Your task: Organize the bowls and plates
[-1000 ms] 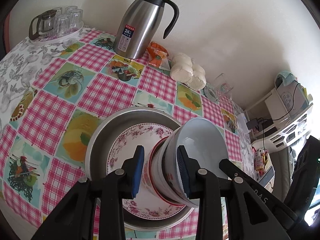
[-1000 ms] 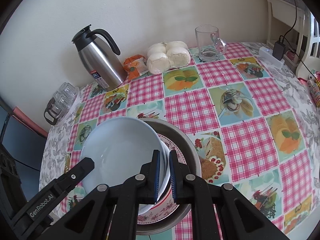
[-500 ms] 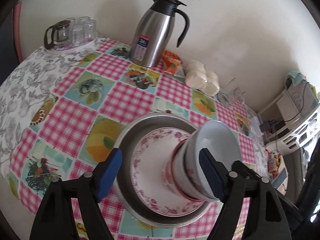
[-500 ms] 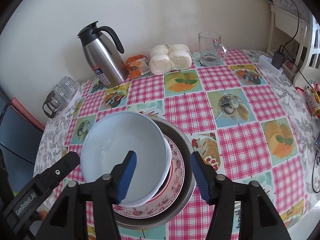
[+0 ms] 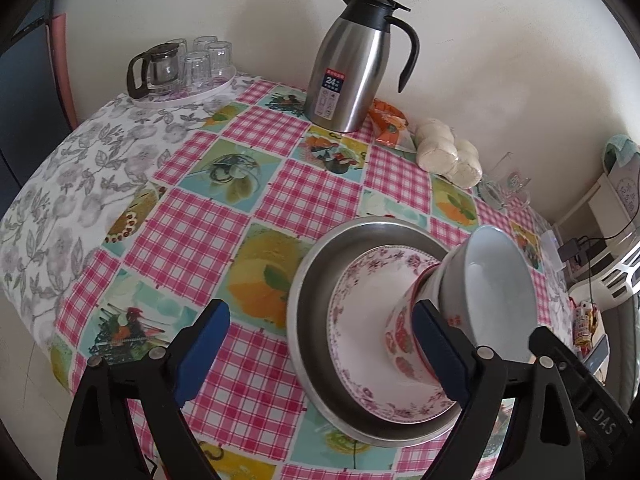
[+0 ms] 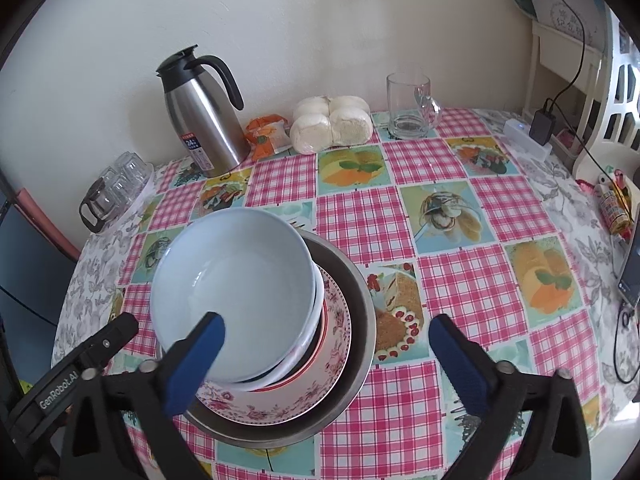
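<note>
A steel basin (image 5: 308, 280) (image 6: 362, 316) sits on the checked tablecloth. In it lies a floral plate (image 5: 356, 320) (image 6: 280, 404), and on that a stack of bowls: a red-patterned bowl (image 5: 400, 340) below, a pale blue bowl (image 5: 496, 284) (image 6: 232, 280) on top. My left gripper (image 5: 320, 360) is open and empty, pulled back to the left of the stack. My right gripper (image 6: 326, 364) is open and empty, just in front of the stack.
A steel thermos jug (image 5: 352, 68) (image 6: 200, 120), an orange snack packet (image 6: 266, 136), wrapped buns (image 6: 330, 124) and a glass mug (image 6: 410, 106) stand along the wall. A tray of glasses (image 5: 180, 72) is at the far left. A phone (image 6: 632, 280) lies at the right edge.
Both grippers were shut on the bowl stack a second ago. Both have opened wide, let go and drawn back. The stack stays in the basin.
</note>
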Demonstrator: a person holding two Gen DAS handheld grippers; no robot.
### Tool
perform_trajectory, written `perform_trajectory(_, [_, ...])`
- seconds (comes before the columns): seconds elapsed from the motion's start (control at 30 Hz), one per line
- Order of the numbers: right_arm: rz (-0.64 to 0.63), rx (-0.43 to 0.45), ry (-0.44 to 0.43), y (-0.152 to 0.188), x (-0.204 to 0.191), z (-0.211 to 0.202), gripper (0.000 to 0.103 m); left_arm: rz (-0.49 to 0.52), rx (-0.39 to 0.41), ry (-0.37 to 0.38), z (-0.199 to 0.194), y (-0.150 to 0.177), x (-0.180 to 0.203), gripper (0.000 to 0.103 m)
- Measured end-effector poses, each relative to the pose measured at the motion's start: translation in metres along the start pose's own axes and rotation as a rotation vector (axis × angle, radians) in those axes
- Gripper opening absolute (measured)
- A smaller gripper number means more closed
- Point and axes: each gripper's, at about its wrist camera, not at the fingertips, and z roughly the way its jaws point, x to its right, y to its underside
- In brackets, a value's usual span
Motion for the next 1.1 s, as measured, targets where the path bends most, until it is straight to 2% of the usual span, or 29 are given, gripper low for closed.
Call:
perform_trajectory(0.3, [-0.04, 0.021, 0.001, 0.014, -0.005, -0.01, 0.103, 0.027, 0.004, -0.045, -0.008, 0.007, -0.004, 0.093])
perform_trajectory(0.53, [-0.04, 0.021, 0.007, 0.031, 0.0, -0.013, 0.103, 0.055, 0.014, -0.05, -0.018, 0.014, -0.002, 0.093])
perform_trajectory(0.83, [-0.045, -0.015, 0.019, 0.053, 0.005, -0.008, 0.103, 0.094, -0.014, -0.043, -0.021, 0.032, -0.001, 0.093])
perform_trajectory(1.1, [-0.056, -0.034, 0.034, 0.064, 0.004, -0.008, 0.103, 0.158, -0.043, -0.103, -0.018, 0.047, 0.004, 0.093])
